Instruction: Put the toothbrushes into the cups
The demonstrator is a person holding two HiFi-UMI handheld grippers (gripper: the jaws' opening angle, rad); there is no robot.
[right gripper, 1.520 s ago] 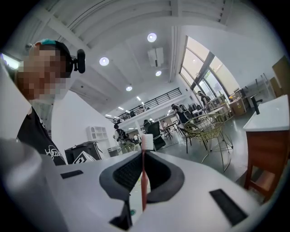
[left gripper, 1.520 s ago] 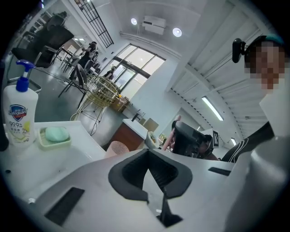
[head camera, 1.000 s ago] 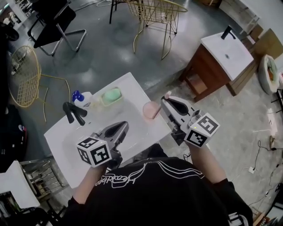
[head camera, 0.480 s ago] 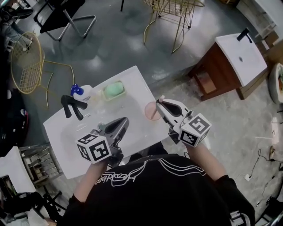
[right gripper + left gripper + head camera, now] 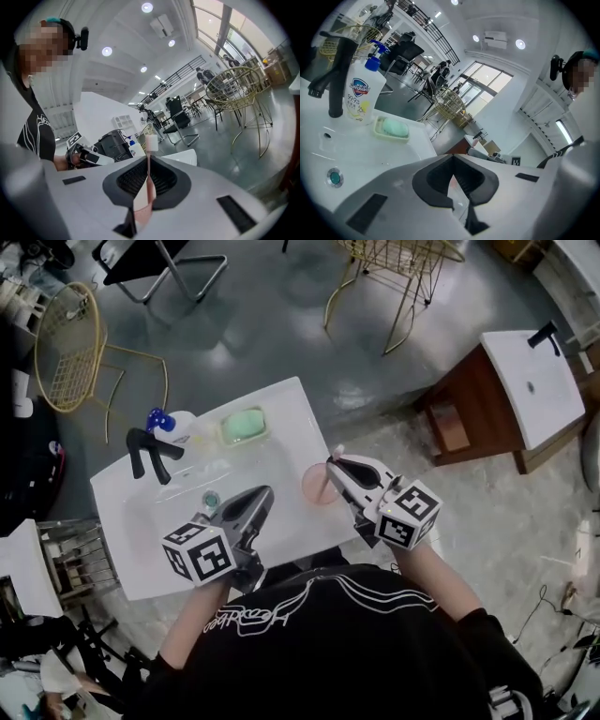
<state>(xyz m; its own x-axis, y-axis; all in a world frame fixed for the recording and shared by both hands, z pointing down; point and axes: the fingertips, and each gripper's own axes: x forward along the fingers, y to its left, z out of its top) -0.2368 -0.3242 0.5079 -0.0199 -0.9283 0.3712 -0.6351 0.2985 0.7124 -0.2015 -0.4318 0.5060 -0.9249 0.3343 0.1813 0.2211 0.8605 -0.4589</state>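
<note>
Down toward the round translucent pink cup (image 5: 317, 486) is where my right gripper (image 5: 339, 468) has come since a second ago; its tips now hang over the cup's near rim, where before they stood off to the cup's side. My left gripper (image 5: 258, 500) has sunk only a little.

Part of the cup's rim is covered by my right jaws in the head view, and the right gripper view does not show the cup at all. I cannot tell whether the brush's lower end is inside the cup or only above it.

My right jaws are nearly together, clamped on the pink toothbrush with a white bristle head (image 5: 146, 197). Its head pokes out past the jaw tips and its handle runs back between the pads. My left jaws meet at their tips, and I can make out nothing held in them.

Both hands grip behind the marker cubes, forearms reaching out from my black shirt. My left gripper points away from me, well to the left of the cup, over the white rectangular washbasin (image 5: 281, 409). My right gripper slants in at the cup from its right.
</note>
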